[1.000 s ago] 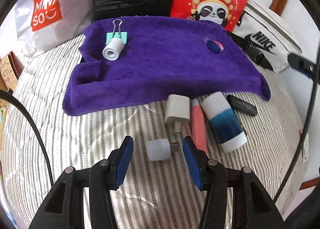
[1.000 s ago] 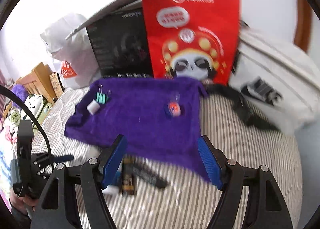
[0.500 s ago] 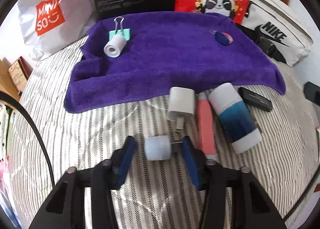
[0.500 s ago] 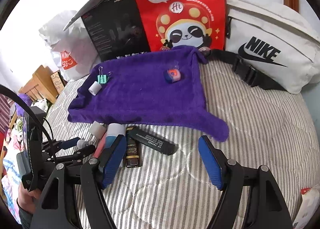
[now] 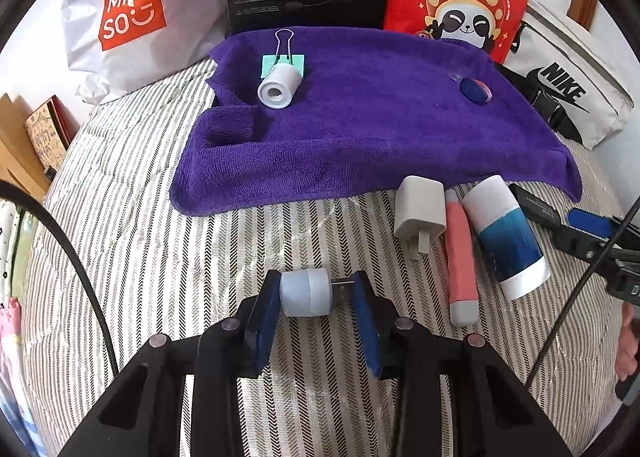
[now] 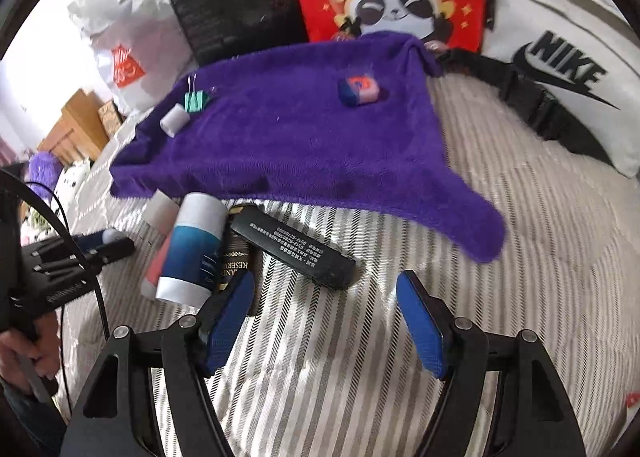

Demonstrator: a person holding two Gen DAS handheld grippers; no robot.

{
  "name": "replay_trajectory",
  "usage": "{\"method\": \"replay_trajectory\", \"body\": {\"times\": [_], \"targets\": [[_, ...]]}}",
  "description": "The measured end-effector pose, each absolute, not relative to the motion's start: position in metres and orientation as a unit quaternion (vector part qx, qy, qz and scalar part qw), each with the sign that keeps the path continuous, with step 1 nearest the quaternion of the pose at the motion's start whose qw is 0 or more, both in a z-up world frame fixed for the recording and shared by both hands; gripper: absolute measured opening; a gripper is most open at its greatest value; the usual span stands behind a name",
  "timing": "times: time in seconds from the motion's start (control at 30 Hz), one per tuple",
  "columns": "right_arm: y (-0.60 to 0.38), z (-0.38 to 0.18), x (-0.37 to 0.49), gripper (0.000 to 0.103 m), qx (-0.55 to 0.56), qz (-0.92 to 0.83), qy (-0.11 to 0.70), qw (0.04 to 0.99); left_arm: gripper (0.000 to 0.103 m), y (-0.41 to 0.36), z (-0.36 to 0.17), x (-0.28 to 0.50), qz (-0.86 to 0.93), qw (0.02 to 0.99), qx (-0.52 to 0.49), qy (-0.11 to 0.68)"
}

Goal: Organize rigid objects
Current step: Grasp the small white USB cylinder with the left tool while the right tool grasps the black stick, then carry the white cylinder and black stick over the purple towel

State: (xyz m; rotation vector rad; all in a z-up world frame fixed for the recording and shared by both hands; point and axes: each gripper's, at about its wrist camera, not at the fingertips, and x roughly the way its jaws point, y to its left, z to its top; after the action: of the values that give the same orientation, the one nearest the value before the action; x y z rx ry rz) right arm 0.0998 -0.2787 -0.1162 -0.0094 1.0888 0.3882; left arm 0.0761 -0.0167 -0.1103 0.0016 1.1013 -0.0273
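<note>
On the striped bedding in the left wrist view, our left gripper (image 5: 316,293) clamps a small white USB plug (image 5: 306,293), short of the purple towel (image 5: 360,129). From the right wrist, our right gripper (image 6: 324,313) gapes wide just before the black stick (image 6: 292,251).

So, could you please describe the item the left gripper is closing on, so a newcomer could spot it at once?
Start at the purple towel on the striped bedding and come toward the camera. Between the left gripper fingers lies a small pale-blue cylinder with a metal plug at one end. Unlike the white charger, it is round and stubby.
</note>
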Motion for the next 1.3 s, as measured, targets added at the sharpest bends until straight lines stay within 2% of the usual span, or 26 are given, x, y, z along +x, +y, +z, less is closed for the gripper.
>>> {"method": "replay_trajectory", "body": {"times": [0.33,0.43,0.5,0.6,0.67,0.9,1.03,1.3], "targets": [[-0.258,-0.126,0.119,0.073,-0.093,0.222,0.495,0.835,0.034,-0.015,-0.11,0.073,-0.021,0.857,-0.003,0.514],[-0.256,-0.127,0.124,0.061,-0.092,0.229,0.489,0.837,0.034,-0.012,-0.11,0.072,-0.024,0.858,-0.009,0.513],[-0.254,-0.126,0.123,0.042,-0.098,0.233,0.484,0.838,0.034,-0.012,-0.11,0.071,-0.026,0.858,-0.008,0.512],[-0.255,-0.123,0.119,0.031,-0.097,0.238,0.491,0.833,0.034,-0.011,-0.109,0.07,-0.027,0.859,-0.01,0.511],[-0.256,-0.123,0.116,0.027,-0.09,0.242,0.497,0.828,0.034,-0.012,-0.109,0.07,-0.027,0.859,-0.01,0.51],[-0.24,-0.125,0.109,0.028,-0.127,0.238,0.5,0.823,0.034,-0.011,-0.108,0.069,-0.031,0.86,-0.013,0.51],[-0.234,-0.125,0.112,0.023,-0.144,0.238,0.494,0.824,0.034,-0.009,-0.108,0.069,-0.032,0.859,-0.019,0.511],[-0.243,-0.123,0.099,0.024,-0.135,0.221,0.515,0.817,0.034,-0.011,-0.108,0.068,-0.03,0.859,-0.01,0.511]]}}
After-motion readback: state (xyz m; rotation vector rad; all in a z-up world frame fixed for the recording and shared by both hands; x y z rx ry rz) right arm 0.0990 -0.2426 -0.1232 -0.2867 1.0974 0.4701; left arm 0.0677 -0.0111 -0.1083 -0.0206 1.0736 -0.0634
